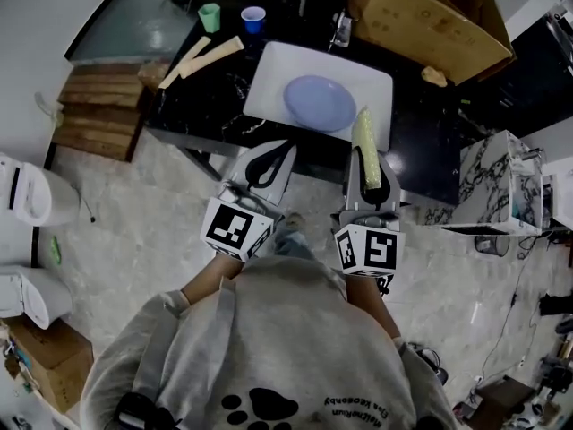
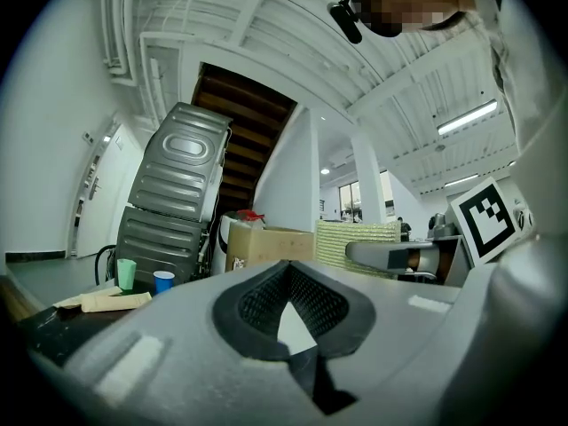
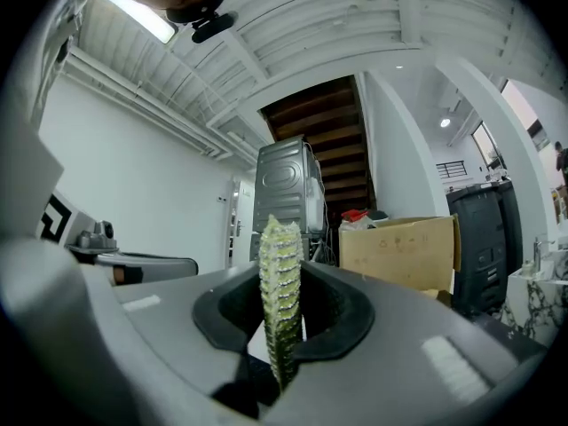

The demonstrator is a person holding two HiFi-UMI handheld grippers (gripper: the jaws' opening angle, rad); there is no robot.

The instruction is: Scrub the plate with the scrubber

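A lavender plate (image 1: 320, 102) lies on a white tray (image 1: 269, 79) on the black table (image 1: 192, 106). My right gripper (image 1: 370, 161) is shut on a yellow-green scrubber (image 1: 364, 146), whose far end reaches over the tray's near right corner, just short of the plate. In the right gripper view the scrubber (image 3: 280, 273) stands on edge between the jaws of my right gripper (image 3: 282, 304). My left gripper (image 1: 279, 150) hovers at the table's near edge, below the tray's left half. Its jaws are shut with nothing between them (image 2: 288, 282). The left gripper view also catches the scrubber (image 2: 355, 242) from the side.
A green cup (image 1: 209, 16) and a blue cup (image 1: 253, 18) stand at the table's far side, with pale flat strips (image 1: 201, 56) beside them. A large cardboard box (image 1: 421, 21) sits at the back right. Wooden boards (image 1: 98, 106) lie left; a marbled box (image 1: 501, 182) stands right.
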